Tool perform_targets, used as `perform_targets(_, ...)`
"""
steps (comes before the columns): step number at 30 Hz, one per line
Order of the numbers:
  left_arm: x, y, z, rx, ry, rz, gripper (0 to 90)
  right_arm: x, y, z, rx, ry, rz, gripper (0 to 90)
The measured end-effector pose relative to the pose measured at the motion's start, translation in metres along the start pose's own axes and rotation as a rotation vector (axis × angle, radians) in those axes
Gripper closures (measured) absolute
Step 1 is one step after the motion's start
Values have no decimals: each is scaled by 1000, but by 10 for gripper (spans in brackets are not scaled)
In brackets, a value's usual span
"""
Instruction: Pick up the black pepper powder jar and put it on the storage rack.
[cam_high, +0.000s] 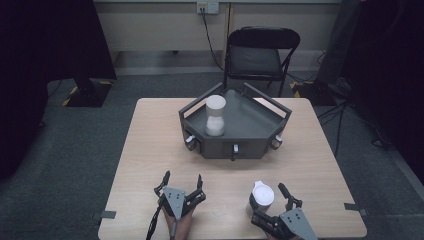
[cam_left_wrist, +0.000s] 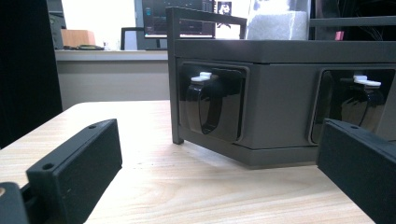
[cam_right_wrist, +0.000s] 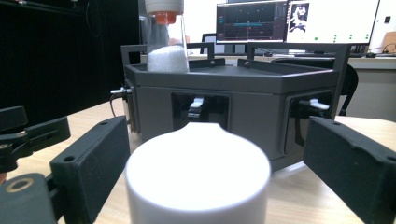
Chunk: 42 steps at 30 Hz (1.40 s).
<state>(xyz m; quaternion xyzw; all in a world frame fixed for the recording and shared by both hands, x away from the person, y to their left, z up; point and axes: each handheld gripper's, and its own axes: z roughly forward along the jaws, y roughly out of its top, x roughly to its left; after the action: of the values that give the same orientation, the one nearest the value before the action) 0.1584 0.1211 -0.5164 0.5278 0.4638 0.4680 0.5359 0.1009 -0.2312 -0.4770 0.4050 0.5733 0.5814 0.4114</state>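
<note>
A white lidded container (cam_high: 262, 196) stands on the table near the front right, and it looms between the jaws in the right gripper view (cam_right_wrist: 198, 172). My right gripper (cam_high: 265, 195) straddles it; the left jaw sits at its side and a gap shows at the right jaw, so it is open. A clear bottle (cam_high: 215, 116) with a white cap and white contents stands upright in the dark grey tray (cam_high: 260, 127). My left gripper (cam_high: 182, 180) rests open at the front left with nothing between its jaws, facing the tray wall (cam_left_wrist: 280, 107).
The wooden table (cam_high: 150, 150) has bare room to the left of the tray and between the two grippers. The tray's side walls carry small latches (cam_left_wrist: 208, 100). A black folding chair (cam_high: 262, 52) stands behind the table. Monitors (cam_right_wrist: 299, 21) glow beyond the tray.
</note>
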Motion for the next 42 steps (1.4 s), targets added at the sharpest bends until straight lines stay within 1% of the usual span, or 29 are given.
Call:
perform_targets(5,0,0,0,0,-1,0,0,3,-4,-1,15,7,5,82)
perform_targets(9,0,0,0,0,-1,0,0,5,-6,-1,36,10,-2,118)
perform_targets(11,0,0,0,0,-1,0,0,4,-7,-1,42,15,3,133)
perform_targets(14,0,0,0,0,-1,0,0,5,-10,-2,46,13,-1,171)
perform_targets(18,0,0,0,0,-1,0,0,1,-11,0,63,31,16,217)
perform_targets(21,0,0,0,0,-1,0,0,0,-10,1,75,36,21,273)
perform_targets(22,0,0,0,0,-1,-1,0,0,-10,0,77,30,18,290)
perform_targets(26,0,0,0,0,-1,-1,0,0,-8,0,84,30,4,294)
perform_targets(42,0,0,0,0,2,0,0,-2,-2,0,103,41,5,296)
